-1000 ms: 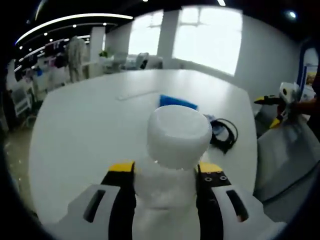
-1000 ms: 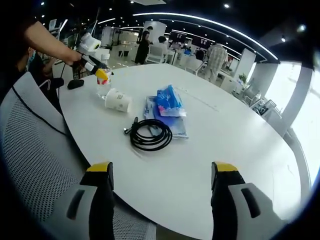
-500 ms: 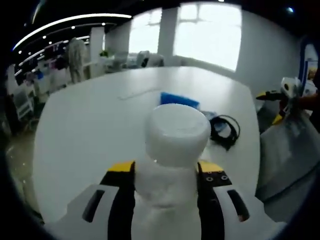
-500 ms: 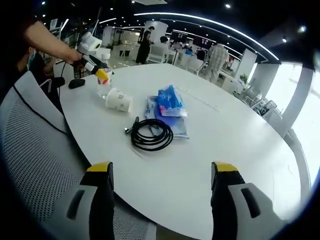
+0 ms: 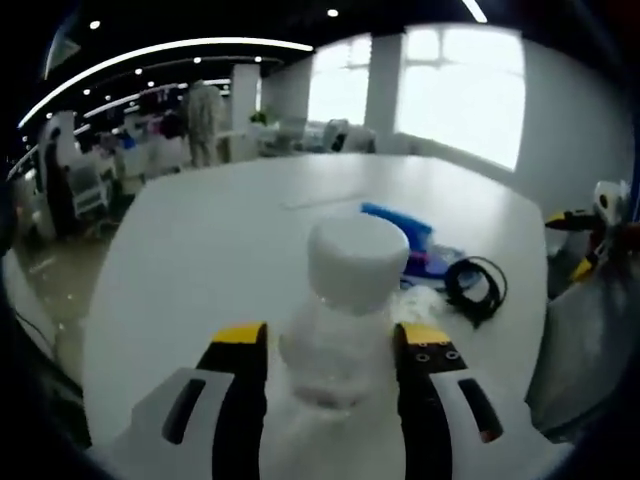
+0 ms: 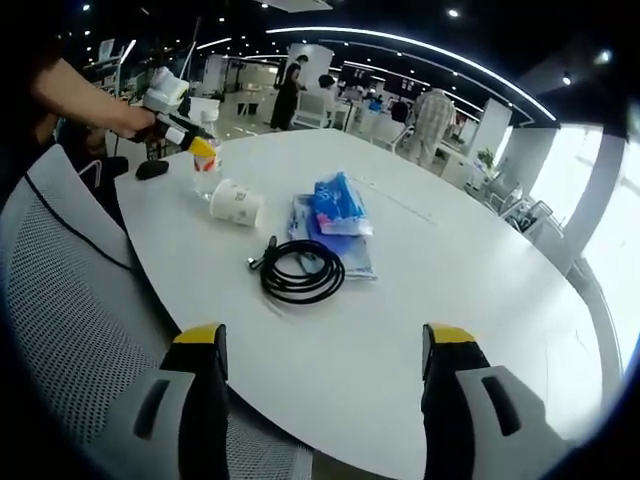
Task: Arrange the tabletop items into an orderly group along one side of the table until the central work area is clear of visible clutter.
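Note:
A clear plastic bottle [image 5: 345, 320] with a white cap stands between the jaws of my left gripper [image 5: 330, 345], which is shut on it. From the right gripper view, that bottle [image 6: 207, 172] rests on the far left part of the white table [image 6: 450, 270], with the left gripper [image 6: 190, 135] at its neck. Beside it a paper cup [image 6: 237, 202] lies on its side. A black cable coil [image 6: 300, 272], a blue tissue packet [image 6: 338, 205] and a flat blue pouch [image 6: 335, 250] sit mid-table. My right gripper [image 6: 325, 350] is open over the near table edge.
A black mouse [image 6: 152, 168] lies near the table's far left edge. A grey mesh chair [image 6: 70, 290] stands close to the near side. A person's hand [image 6: 95, 95] holds the left gripper. People stand far behind the table. The table's right half is bare.
The left gripper has tipped and drawn back a little, so the bottle cap looks smaller and lower between its jaws. The right gripper has stayed put.

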The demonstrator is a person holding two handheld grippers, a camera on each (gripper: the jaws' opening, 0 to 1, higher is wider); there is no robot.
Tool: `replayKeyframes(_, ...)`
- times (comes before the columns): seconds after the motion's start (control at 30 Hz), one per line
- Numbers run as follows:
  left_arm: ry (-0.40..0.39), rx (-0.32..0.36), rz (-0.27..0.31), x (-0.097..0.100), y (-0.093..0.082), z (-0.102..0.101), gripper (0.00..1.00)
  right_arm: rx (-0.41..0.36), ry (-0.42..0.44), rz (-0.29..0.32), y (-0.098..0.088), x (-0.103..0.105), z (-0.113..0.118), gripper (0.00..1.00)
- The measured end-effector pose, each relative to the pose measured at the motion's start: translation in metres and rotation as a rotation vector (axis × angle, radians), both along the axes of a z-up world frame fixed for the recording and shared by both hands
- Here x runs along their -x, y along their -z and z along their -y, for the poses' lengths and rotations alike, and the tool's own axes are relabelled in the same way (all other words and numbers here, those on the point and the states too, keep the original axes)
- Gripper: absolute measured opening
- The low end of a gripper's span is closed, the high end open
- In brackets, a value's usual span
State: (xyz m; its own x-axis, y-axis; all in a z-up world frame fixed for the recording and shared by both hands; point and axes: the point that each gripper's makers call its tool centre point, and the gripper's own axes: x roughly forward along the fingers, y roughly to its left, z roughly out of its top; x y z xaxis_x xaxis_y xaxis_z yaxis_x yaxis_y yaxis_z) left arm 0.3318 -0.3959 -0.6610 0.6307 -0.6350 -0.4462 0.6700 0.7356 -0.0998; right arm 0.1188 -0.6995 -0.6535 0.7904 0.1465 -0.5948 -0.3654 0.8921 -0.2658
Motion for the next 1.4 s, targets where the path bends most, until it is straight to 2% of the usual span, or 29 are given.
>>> replayKeyframes(0.1,-0.095,0.010,0.011,-0.002,0.000,-0.006,0.50,-0.001,0.003,0.001,0.000,0.000,0.000,0.80)
replayKeyframes(0.27,-0.189,0.003,0.039,-0.003,-0.002,-0.006,0.57,-0.001,0.003,0.002,0.000,0.000,0.000,0.79)
replayKeyframes(0.37,-0.237,0.000,0.076,-0.007,-0.007,-0.004,0.57,-0.001,0.002,0.001,-0.001,0.000,0.000,0.79)
replayKeyframes(0.5,-0.270,0.012,0.077,-0.010,-0.007,0.003,0.62,0.001,0.002,-0.001,0.000,0.000,0.001,0.79)
replayKeyframes(0.6,-0.335,0.002,0.046,-0.009,0.001,0.000,0.62,0.004,0.001,-0.003,0.001,0.001,0.001,0.79)
replayKeyframes(0.63,-0.378,-0.009,0.033,-0.007,0.005,-0.004,0.61,0.004,0.002,-0.003,0.001,0.001,0.001,0.79)
replayKeyframes(0.7,-0.430,-0.013,0.040,-0.005,0.006,-0.008,0.60,0.001,0.008,-0.001,0.000,0.000,0.002,0.79)
replayKeyframes(0.83,-0.462,-0.057,0.048,-0.003,0.011,-0.007,0.56,0.001,0.009,-0.004,0.001,0.000,0.002,0.78)
replayKeyframes(0.9,-0.488,-0.062,0.035,-0.002,0.014,-0.009,0.55,0.004,0.007,-0.006,0.001,0.001,0.002,0.78)
replayKeyframes(1.1,-0.508,-0.060,0.055,-0.006,0.015,-0.005,0.53,0.005,0.008,-0.011,0.002,0.001,0.002,0.78)
replayKeyframes(1.13,-0.523,-0.065,0.059,-0.008,0.016,-0.008,0.49,0.005,0.007,-0.012,0.002,0.001,0.002,0.78)
replayKeyframes(1.23,-0.555,-0.063,0.036,-0.009,0.019,-0.015,0.45,0.005,0.007,-0.014,0.003,0.001,0.002,0.78)
replayKeyframes(1.4,-0.549,-0.067,0.047,-0.010,0.020,-0.014,0.44,0.009,0.005,-0.019,0.004,0.002,0.002,0.78)
